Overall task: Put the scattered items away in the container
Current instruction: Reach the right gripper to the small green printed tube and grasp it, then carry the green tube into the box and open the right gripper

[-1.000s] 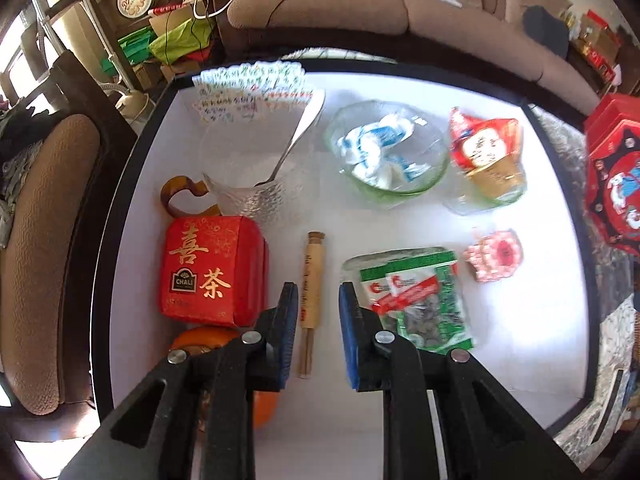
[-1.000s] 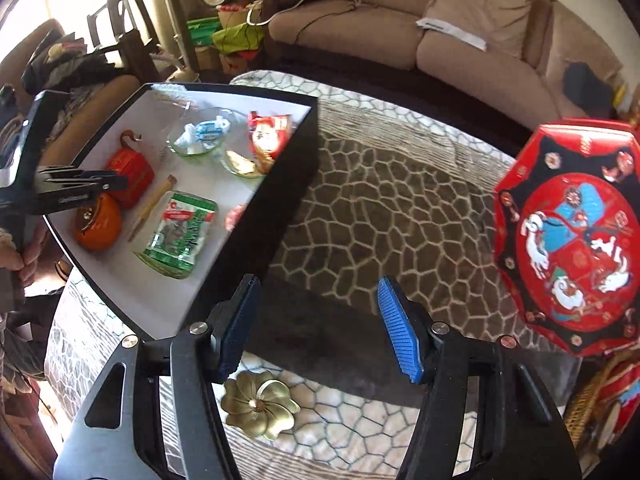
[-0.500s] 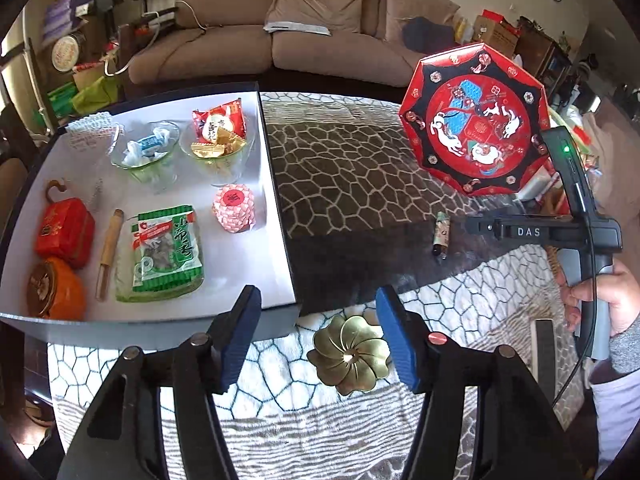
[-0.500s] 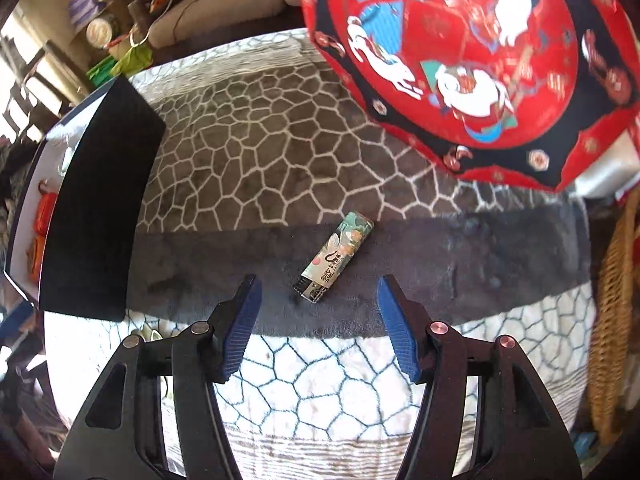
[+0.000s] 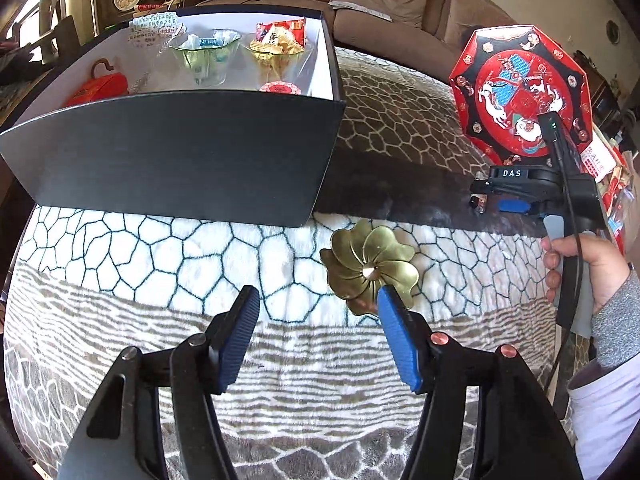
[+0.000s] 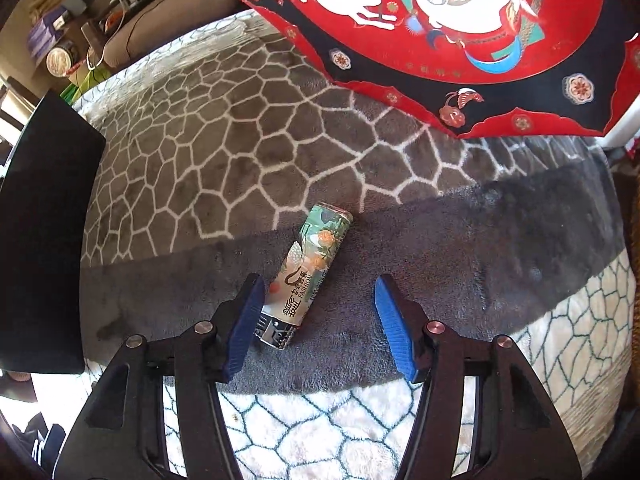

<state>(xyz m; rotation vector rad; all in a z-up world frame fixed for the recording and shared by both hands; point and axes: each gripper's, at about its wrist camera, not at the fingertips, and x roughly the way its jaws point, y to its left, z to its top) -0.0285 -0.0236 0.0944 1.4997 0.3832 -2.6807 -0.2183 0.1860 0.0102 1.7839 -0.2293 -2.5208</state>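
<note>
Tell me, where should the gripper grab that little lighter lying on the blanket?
Probably the lighter is best pinched across the middle of its long printed body, coming down from above. It lies flat and slanted on the blanket, so the right gripper, whose jaws have just been narrowing around it, should press its two long narrow sides.

Right tool lower, narrowing around lighter; left tool beside brass flower.

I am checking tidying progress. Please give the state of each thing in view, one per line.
Lighter: lying on the blanket, between the right tongs, not gripped.
Brass flower dish: on the blanket, outside the box.
Box: open, already holding snacks.
Left tongs: open, empty.
Right tongs: open, just been closing.
</note>
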